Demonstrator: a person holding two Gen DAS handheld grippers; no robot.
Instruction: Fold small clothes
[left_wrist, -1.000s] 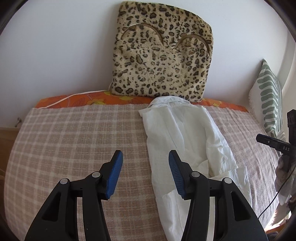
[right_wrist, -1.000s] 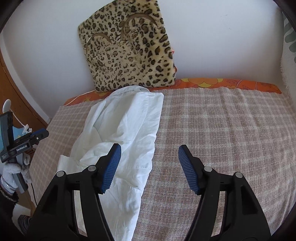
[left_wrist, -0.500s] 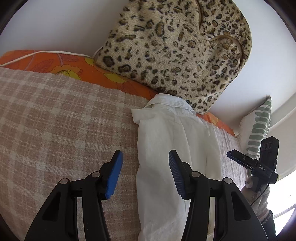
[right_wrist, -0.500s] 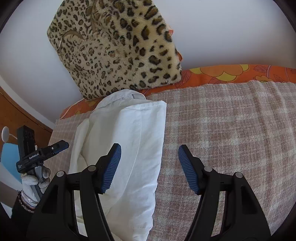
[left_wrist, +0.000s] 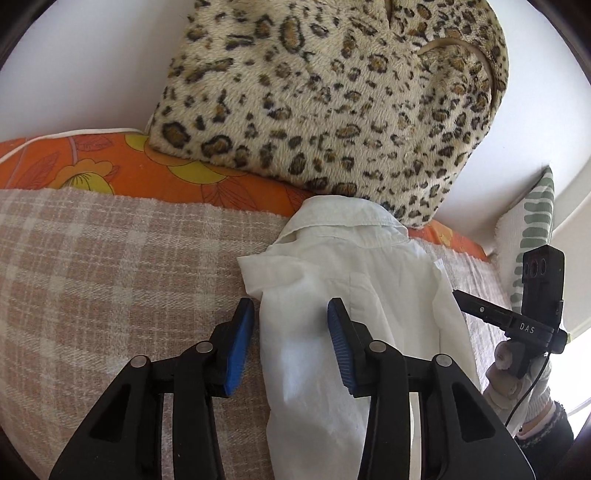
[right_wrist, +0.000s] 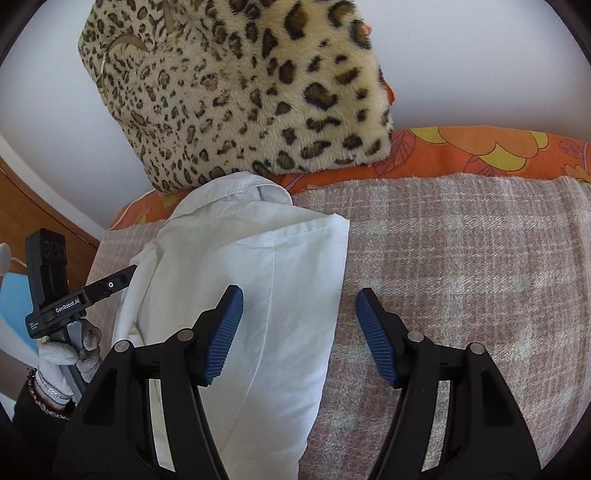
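White shirt (left_wrist: 354, 295) edge sits between the closing left tongs (left_wrist: 291, 325), the right tongs (right_wrist: 299, 321) gape open, so cloth might bunch or slip.

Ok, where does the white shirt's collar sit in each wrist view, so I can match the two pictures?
Left wrist view: the collar lies just above centre, a little right, above the left tool, whose jaws are closing over the shirt's edge.
Right wrist view: the collar lies left of centre, above the right tool's left finger.
Shared landmark: the leopard-print cushion, whose lower edge sits directly behind the collar in both.
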